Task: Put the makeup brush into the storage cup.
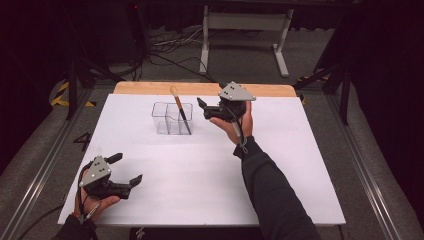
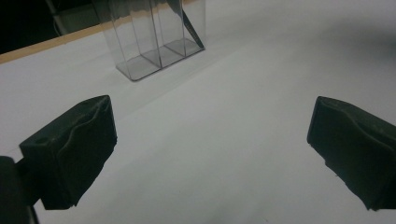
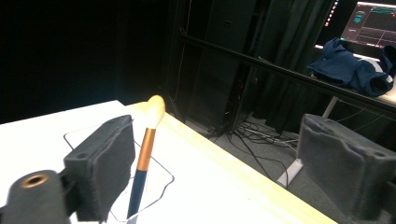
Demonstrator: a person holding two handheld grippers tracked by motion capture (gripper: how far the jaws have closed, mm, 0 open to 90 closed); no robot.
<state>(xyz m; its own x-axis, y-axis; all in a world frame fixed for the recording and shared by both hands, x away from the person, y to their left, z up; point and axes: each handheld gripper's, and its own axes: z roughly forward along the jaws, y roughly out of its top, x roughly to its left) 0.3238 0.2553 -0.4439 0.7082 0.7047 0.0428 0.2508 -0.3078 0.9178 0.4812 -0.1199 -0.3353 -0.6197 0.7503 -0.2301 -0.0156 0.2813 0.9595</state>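
Nearest the person, at the table's front left corner: the left gripper, held in the left hand low over the white table top. Its jaws are spread wide with nothing between them; in the left gripper view the two black pads stand far apart over bare white surface. A cable trails from it past the wrist.

Mid-table, right of centre: the right forearm in a dark sleeve reaches forward from the front edge. The right hand holds the right gripper raised above the table, grey three-cornered plate on top, jaws pointing left toward the container. Jaws parted wide and holding nothing; in the right gripper view its pads frame open air, apart from the brush.

Just left of that gripper, toward the far edge: one clear plastic organiser, upright, divided into compartments. Contents: one makeup brush, standing tilted in the right-hand compartment, dark handle down, copper ferrule and pale orange bristle head up, clear of the rim. The other compartments look empty. The brush touches neither gripper.

Beyond: a strip of bare wooden table edge past the white surface.

Farthest: grey floor with loose cables, the white legs of another table, black curtains, and a lit monitor behind a dark blue garment.
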